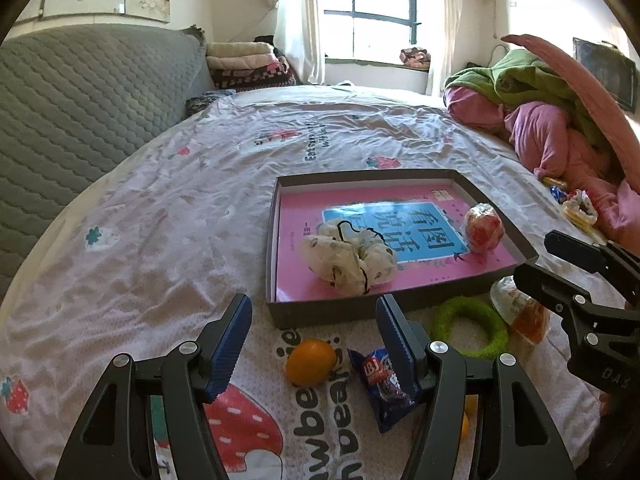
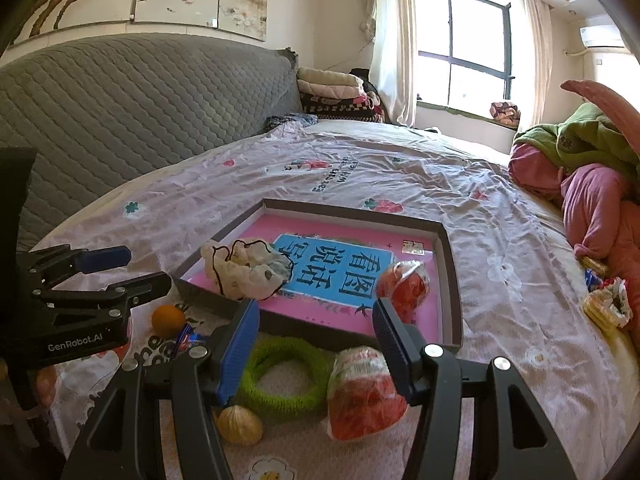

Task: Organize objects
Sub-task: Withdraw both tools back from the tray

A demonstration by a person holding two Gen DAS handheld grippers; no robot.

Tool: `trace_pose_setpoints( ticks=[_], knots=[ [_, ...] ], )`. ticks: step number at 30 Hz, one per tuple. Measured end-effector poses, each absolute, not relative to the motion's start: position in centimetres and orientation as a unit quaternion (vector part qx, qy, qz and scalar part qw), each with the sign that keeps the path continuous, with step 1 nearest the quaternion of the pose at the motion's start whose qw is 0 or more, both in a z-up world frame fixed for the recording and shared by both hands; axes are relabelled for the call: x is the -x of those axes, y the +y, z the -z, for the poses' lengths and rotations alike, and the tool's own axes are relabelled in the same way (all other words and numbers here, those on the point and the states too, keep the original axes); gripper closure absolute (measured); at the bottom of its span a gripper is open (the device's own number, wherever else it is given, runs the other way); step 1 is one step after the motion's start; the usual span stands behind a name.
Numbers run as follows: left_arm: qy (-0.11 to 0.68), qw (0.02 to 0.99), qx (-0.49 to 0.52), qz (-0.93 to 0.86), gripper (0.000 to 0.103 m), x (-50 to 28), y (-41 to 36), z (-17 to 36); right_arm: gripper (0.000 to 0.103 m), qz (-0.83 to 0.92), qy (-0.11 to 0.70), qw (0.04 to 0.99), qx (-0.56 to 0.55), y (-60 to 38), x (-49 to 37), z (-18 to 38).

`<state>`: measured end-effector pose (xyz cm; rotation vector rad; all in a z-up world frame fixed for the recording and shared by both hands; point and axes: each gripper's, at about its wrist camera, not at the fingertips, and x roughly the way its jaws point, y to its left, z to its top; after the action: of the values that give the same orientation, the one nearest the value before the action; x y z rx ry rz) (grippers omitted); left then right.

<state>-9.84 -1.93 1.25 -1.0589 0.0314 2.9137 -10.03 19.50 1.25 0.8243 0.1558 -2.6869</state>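
Note:
A shallow grey box (image 1: 276,216) (image 2: 452,264) with a pink book in it lies on the bed. In it are a white cloth scrunchie (image 1: 352,254) (image 2: 244,268) and a red wrapped snack (image 1: 483,229) (image 2: 404,280). In front of the box lie an orange (image 1: 310,362) (image 2: 168,320), a blue snack packet (image 1: 380,384) (image 2: 190,340), a green ring (image 1: 468,326) (image 2: 280,376) and an orange-red bagged snack (image 1: 520,308) (image 2: 360,392). My left gripper (image 1: 314,344) (image 2: 124,268) is open and empty above the orange. My right gripper (image 2: 316,352) (image 1: 536,256) is open and empty above the ring and the bagged snack.
A yellowish round fruit (image 2: 240,426) lies near the right gripper's left finger. A grey quilted headboard (image 1: 80,112) stands at the left. Pink and green bedding (image 1: 540,120) is piled at the right, with small packets (image 1: 576,208) beside it. Folded blankets (image 1: 248,64) lie at the far end.

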Motion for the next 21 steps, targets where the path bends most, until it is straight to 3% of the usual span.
trace_pose_setpoints(
  ticks=[3, 6, 21],
  knots=[
    [0.003, 0.020, 0.338, -0.941, 0.037, 9.2, -2.2, -1.3, 0.044, 0.942, 0.048, 0.164, -0.289, 19.7, 9.5, -1.2],
    [0.001, 0.019, 0.337, -0.941, 0.037, 8.7, -2.4, -1.2, 0.036, 0.942, 0.043, 0.162, -0.292, 19.9, 9.1, -0.9],
    [-0.001, 0.034, 0.335, -0.942, 0.037, 6.1, -1.9, -0.7, 0.032, 0.942, 0.028, 0.164, -0.292, 20.3, 7.1, -0.8]
  ],
)
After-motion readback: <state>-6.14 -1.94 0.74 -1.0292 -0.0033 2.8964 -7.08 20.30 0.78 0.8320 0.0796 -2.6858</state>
